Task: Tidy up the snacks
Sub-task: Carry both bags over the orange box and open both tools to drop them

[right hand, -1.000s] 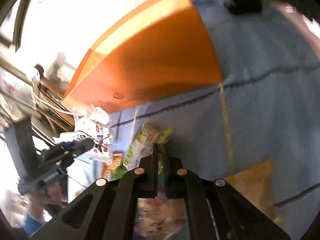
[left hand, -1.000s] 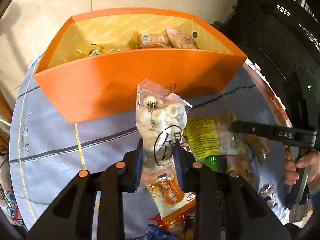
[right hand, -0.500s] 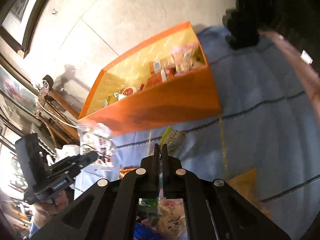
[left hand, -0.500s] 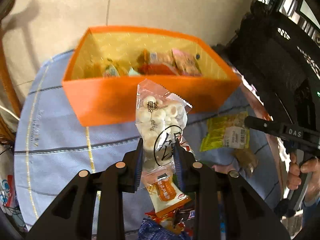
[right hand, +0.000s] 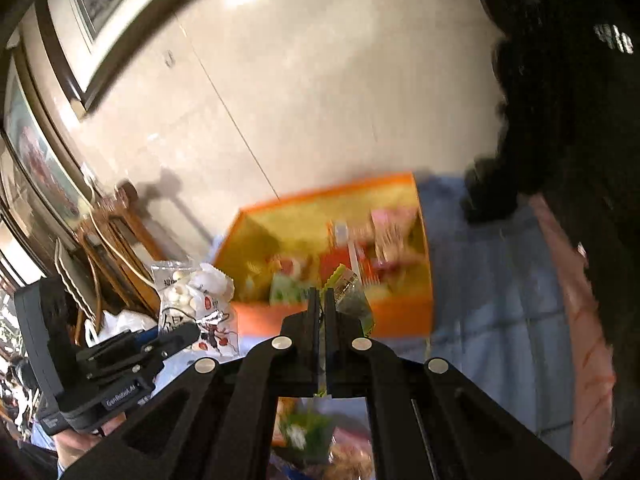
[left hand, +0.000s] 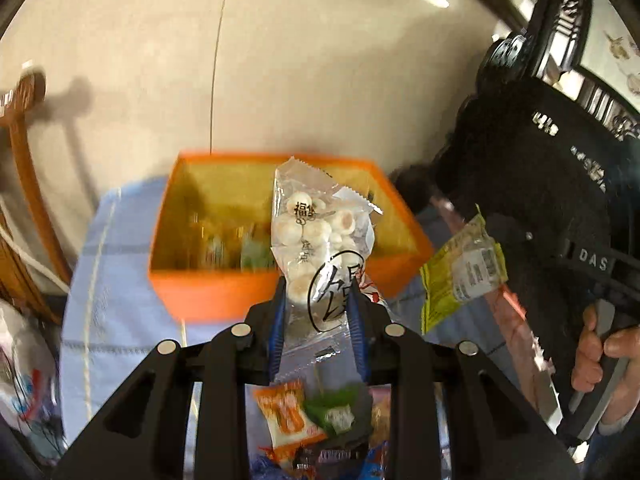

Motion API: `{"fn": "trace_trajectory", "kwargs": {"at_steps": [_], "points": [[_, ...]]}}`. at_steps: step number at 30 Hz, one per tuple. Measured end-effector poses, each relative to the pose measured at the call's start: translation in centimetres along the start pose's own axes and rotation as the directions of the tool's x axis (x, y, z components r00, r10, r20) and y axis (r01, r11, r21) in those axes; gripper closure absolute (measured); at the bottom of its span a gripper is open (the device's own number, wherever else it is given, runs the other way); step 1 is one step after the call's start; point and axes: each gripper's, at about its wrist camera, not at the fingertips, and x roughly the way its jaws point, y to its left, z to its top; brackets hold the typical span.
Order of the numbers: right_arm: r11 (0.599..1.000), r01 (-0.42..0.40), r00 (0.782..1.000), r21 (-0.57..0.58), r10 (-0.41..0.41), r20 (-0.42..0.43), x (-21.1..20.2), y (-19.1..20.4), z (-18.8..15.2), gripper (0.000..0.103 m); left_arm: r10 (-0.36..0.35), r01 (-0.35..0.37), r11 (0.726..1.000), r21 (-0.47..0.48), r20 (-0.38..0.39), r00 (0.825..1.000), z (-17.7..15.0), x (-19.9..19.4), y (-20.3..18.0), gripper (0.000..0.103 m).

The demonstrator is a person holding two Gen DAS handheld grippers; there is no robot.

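My left gripper [left hand: 318,300] is shut on a clear packet of round white snacks [left hand: 320,236], held upright in front of the orange box [left hand: 208,300]. The box stands on the blue tablecloth [left hand: 120,248] and holds several snack packets. In the right wrist view my right gripper [right hand: 322,300] is shut on a yellow-green packet [right hand: 346,280], seen edge-on above the orange box [right hand: 404,320]. The same yellow-green packet [left hand: 464,268] hangs in the air at the right of the left wrist view. The left gripper [right hand: 176,338] with its clear packet [right hand: 188,296] shows at the left.
Loose snacks lie under the grippers, among them an orange packet [left hand: 286,412] and a green one [left hand: 336,414]. Dark carved furniture [left hand: 560,152] stands close on the right. A wooden chair [left hand: 24,168] and a white plastic bag [left hand: 20,360] are at the left.
Both grippers have risen with their packets. The yellow-green packet has left the cloth and hangs in the right gripper. The box now sits lower and its inside shows more.
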Motion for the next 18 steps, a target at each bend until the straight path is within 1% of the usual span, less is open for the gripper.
{"fn": "trace_trajectory", "kwargs": {"at_steps": [2,4,6,10,12,15,16,17,18], "points": [[1.0,0.003,1.0,-0.012,-0.002,0.027,-0.3,0.2,1.7,0.102,0.034,-0.035,0.999,0.023,0.035,0.999,1.9,-0.5,-0.2,0.076],[0.999,0.009,0.998,-0.038,-0.007,0.059,-0.3,0.5,3.6,0.102,0.049,-0.051,0.998,0.037,0.053,0.997,3.8,-0.3,0.1,0.076],[0.998,0.022,0.997,-0.051,-0.018,0.081,0.2,0.7,5.8,0.102,0.078,-0.081,0.995,0.05,0.062,0.995,5.6,0.2,0.3,0.076],[0.996,0.054,0.994,-0.065,-0.048,0.099,1.6,0.8,8.9,0.102,0.142,-0.145,0.989,0.042,0.065,0.988,8.9,1.9,1.4,0.077],[0.998,0.038,0.995,-0.057,-0.032,0.09,2.6,0.7,10.3,0.102,0.16,-0.162,0.986,0.042,0.063,0.985,9.9,2.7,1.9,0.077],[0.996,0.065,0.993,-0.06,-0.059,0.098,3.6,0.8,11.3,0.101,0.166,-0.169,0.985,0.042,0.067,0.984,10.6,3.6,2.3,0.077],[0.997,0.071,0.992,-0.038,-0.066,0.112,3.9,0.5,11.6,0.099,0.173,-0.174,0.985,0.011,0.077,0.982,10.8,3.7,2.5,0.074],[0.997,0.075,0.988,-0.022,-0.072,0.135,4.1,0.4,11.7,0.091,0.188,-0.186,0.982,-0.025,0.086,0.978,11.0,3.8,2.8,0.039],[0.99,0.132,0.978,-0.044,-0.123,0.167,4.4,0.6,12.0,0.032,0.211,-0.205,0.976,-0.076,0.083,0.974,11.3,3.9,3.4,0.009]]}}
